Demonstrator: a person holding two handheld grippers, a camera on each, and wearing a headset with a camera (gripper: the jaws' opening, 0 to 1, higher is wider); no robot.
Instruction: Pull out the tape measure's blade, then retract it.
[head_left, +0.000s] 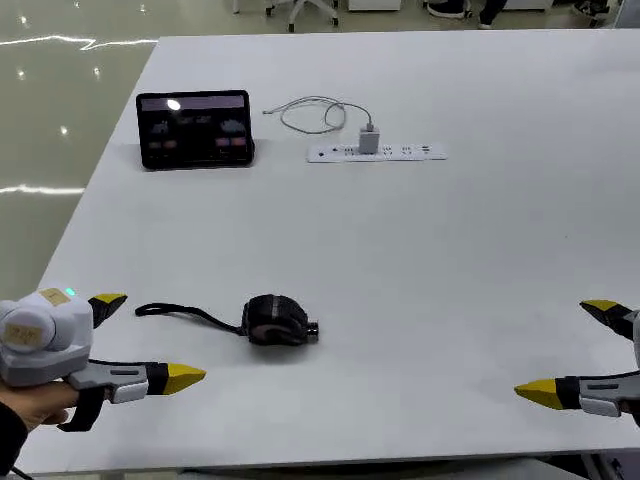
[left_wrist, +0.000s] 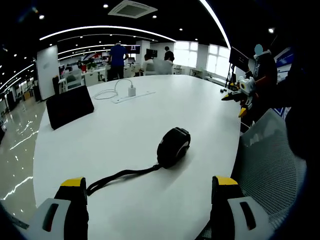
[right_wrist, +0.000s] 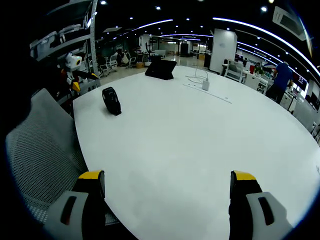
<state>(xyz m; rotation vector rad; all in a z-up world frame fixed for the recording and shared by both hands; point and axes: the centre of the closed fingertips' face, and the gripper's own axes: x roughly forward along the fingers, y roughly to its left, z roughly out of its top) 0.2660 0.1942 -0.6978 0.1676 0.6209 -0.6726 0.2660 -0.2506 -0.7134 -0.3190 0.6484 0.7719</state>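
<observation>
Left tongs (head_left: 150, 338) and right tongs (head_left: 565, 348) are both spread wide and grip nothing. Each hovers just over the near edge of the table (head_left: 450, 250), one toward the near left corner and the other toward the near right corner.

The tape measure (head_left: 277, 320) lies on the table close to the near edge, left of the middle, with its blade wound in. That puts it near the left tongs and well apart from the right tongs. Its black wrist strap (head_left: 185, 313) trails from the case toward the left edge and ends between the left tongs' yellow tips. The small blade hook (head_left: 312, 326) sticks out of the opposite side, facing the right edge. The long axis from strap through case to hook therefore runs along the near edge, about in line with the gap between the two tongs.

In the left gripper view the case sits straight ahead, centred between the jaws. In the right gripper view it is small and off to the left.

By the look of it, neither step has begun. The left tongs seem best placed to clamp the case, and the right tongs would have to cross the table to pinch the hook and draw it toward the right edge.

A tablet (head_left: 194, 128) and a power strip (head_left: 375, 152) sit well away, toward the far edge.
</observation>
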